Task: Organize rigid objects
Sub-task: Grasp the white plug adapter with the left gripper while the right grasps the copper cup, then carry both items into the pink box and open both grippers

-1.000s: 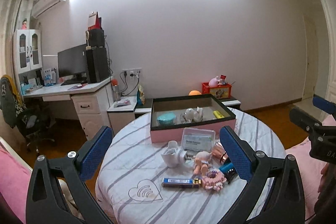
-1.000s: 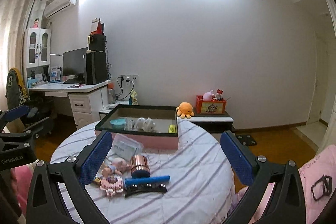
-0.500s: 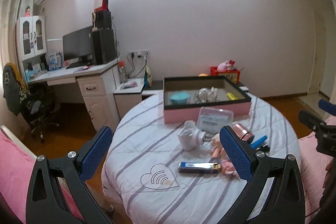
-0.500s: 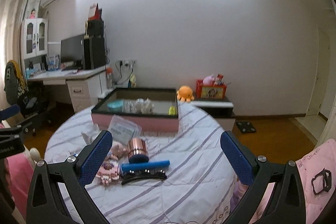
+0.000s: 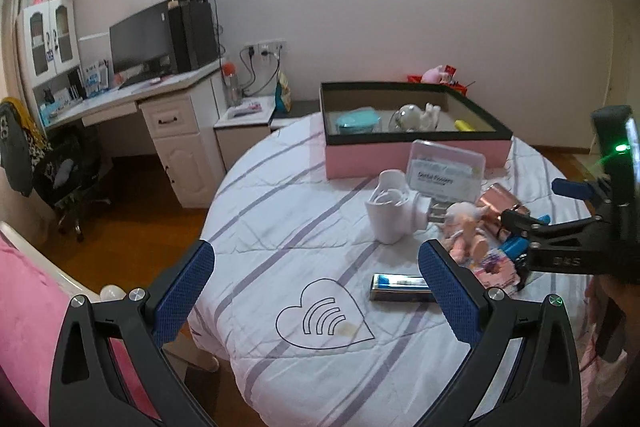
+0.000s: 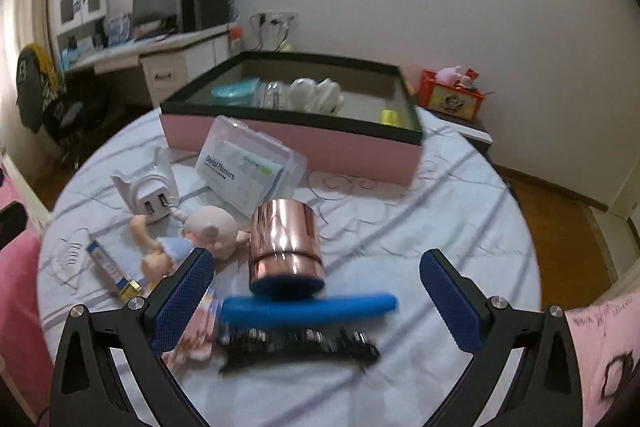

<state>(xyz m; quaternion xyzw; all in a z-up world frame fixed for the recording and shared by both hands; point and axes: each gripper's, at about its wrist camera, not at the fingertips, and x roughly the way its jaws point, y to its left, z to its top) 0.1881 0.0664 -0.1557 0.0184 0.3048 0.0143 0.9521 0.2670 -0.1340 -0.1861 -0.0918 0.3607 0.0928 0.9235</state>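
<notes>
On the round table's striped cloth (image 5: 280, 227) stands a pink box with a black rim (image 5: 412, 151), holding a teal lidded bowl (image 5: 356, 119), white figurines (image 6: 320, 93) and a yellow item (image 6: 388, 117). In front lie a clear dental flosser case (image 6: 252, 167), a white charger (image 6: 154, 195), a doll (image 6: 200, 231), a copper cup (image 6: 284, 243), a blue tube (image 6: 308, 307), a black hair clip (image 6: 300, 345) and a blue-and-gold box (image 5: 400, 287). My right gripper (image 6: 316, 303) is open, low over the tube and clip. My left gripper (image 5: 316, 291) is open above the heart print.
A desk (image 5: 132, 95) with monitor and an office chair (image 5: 60, 171) stand at the left. A low cabinet (image 5: 244, 119) sits behind the table. A red toy box (image 6: 454, 99) is at the back right. Pink bedding (image 5: 24, 307) borders the table.
Both grippers have moved forward and down toward the table. The right one now hovers close over the copper cup, blue tube and hair clip. Both stay open.
</notes>
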